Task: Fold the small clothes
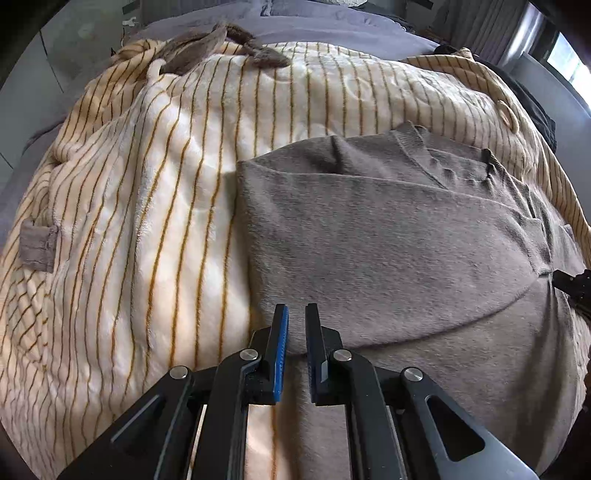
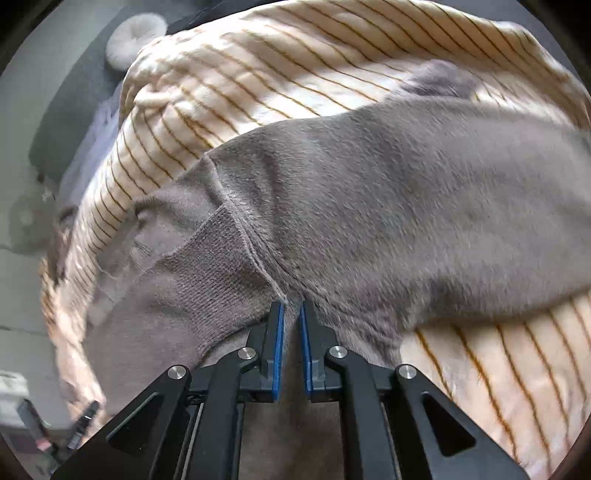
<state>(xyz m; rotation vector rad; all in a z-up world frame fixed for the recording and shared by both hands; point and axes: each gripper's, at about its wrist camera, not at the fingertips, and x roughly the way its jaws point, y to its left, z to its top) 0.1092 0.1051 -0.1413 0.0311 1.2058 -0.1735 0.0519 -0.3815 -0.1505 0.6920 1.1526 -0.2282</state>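
A small grey-brown fuzzy garment (image 1: 388,240) lies partly folded on a cream blanket with thin orange stripes (image 1: 147,221). My left gripper (image 1: 296,314) hovers over the garment's near edge, its jaws a narrow gap apart with nothing between them. My right gripper (image 2: 291,306) is shut on the garment (image 2: 388,192) at a seam beside its ribbed knit cuff (image 2: 210,266), and the cloth bunches between the blue pads. The right wrist view is blurred by motion. The tip of the right gripper shows at the right edge of the left wrist view (image 1: 576,284).
A brown fuzzy cloth piece (image 1: 207,48) lies at the blanket's far edge on lilac bedding (image 1: 332,29). A white fluffy ball (image 2: 136,37) sits beyond the blanket's corner. The floor (image 2: 22,295) lies off the left side. A window (image 1: 565,55) is at the far right.
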